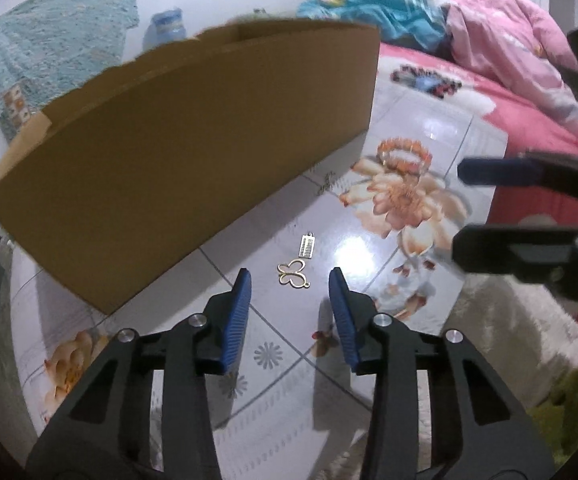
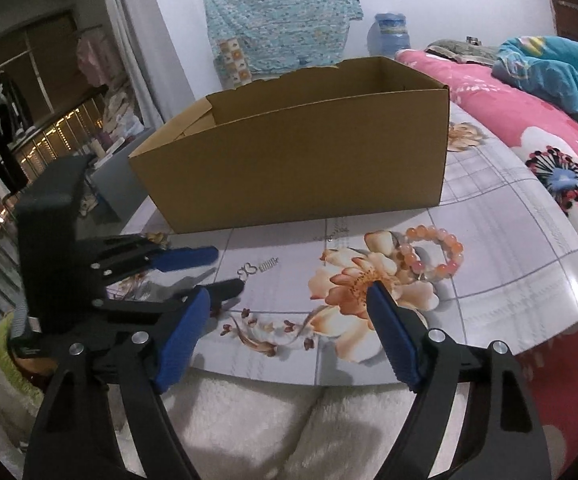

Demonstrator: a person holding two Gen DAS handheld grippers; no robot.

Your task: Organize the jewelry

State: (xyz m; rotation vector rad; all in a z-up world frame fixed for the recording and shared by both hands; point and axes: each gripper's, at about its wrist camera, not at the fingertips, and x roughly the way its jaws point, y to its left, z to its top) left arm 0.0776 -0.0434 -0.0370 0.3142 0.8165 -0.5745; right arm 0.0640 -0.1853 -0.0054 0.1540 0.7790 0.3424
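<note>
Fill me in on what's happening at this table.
A person holding two grippers is sorting jewelry beside an open cardboard box. The left gripper is lined up on a gold butterfly pendant, which lies on the floral table between its open fingers, not yet pinched. A small rectangular charm lies just beyond it. The right gripper is open and holds nothing, short of the orange bead bracelet. No jewelry is visible in the box.
</note>
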